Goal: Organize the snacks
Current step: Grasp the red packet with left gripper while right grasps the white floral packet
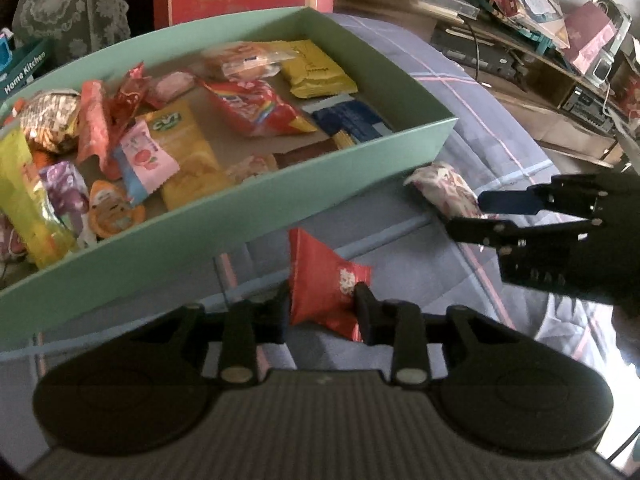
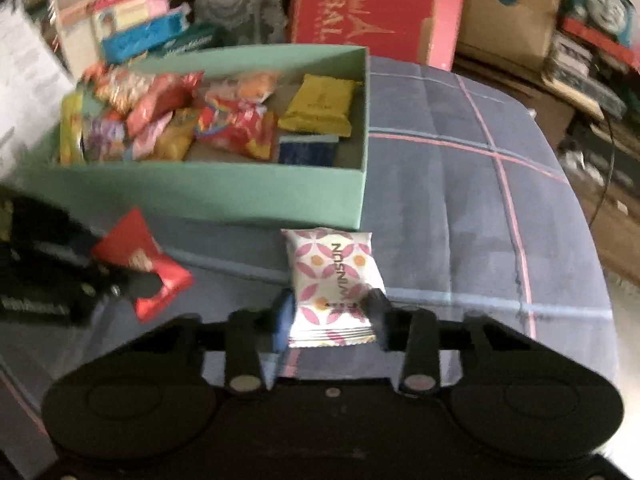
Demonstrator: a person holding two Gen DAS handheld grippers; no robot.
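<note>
A mint-green box [image 1: 224, 236] [image 2: 224, 196] holds several snack packets on a blue plaid cloth. My left gripper [image 1: 322, 312] is shut on a red snack packet [image 1: 320, 280], held just in front of the box's near wall; the same packet shows in the right wrist view [image 2: 140, 264]. My right gripper [image 2: 330, 316] is shut on a white packet with pink petals [image 2: 334, 276], near the box's front right corner. The right gripper [image 1: 472, 210] and its white packet [image 1: 444, 188] also show in the left wrist view.
A red carton [image 2: 372, 4] stands behind the box. Cluttered shelves with electronics [image 1: 520, 52] line the right. Boxes and toys [image 2: 132, 28] pile at the back left. The cloth [image 2: 480, 200] stretches right of the box.
</note>
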